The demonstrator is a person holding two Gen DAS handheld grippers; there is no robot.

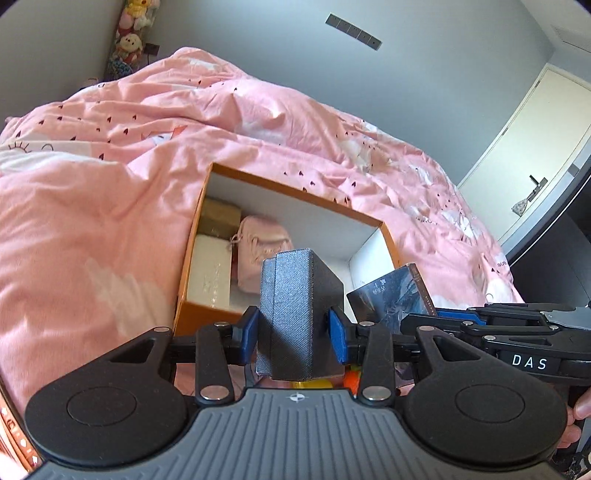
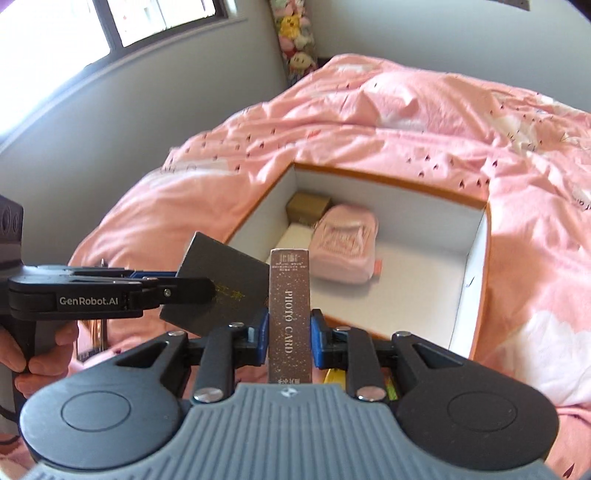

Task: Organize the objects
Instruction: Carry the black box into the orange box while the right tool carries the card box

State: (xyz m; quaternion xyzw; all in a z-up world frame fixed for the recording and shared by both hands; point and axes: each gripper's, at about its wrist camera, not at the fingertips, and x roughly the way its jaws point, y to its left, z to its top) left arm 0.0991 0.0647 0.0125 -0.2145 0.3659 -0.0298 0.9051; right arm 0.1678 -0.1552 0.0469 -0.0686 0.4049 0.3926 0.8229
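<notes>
An open orange box (image 1: 295,186) (image 2: 388,177) with white inner walls lies on a pink duvet. Inside it are a pink pouch (image 1: 264,247) (image 2: 345,245), a brown box (image 1: 219,218) (image 2: 308,206) and a white box (image 1: 210,273) (image 2: 291,238). My left gripper (image 1: 297,330) is shut on a dark grey textured box (image 1: 299,314), held just before the orange box's near edge; it shows in the right wrist view (image 2: 221,284) too. My right gripper (image 2: 290,341) is shut on a brown "PHOTO CARD" box (image 2: 290,314), which appears in the left wrist view (image 1: 391,295) at the right.
The pink duvet (image 1: 110,206) (image 2: 517,184) covers the bed all around the box. Plush toys (image 1: 129,40) (image 2: 295,33) stand at the far wall corner. A door (image 1: 532,155) is at the right. A window (image 2: 110,22) is at the upper left.
</notes>
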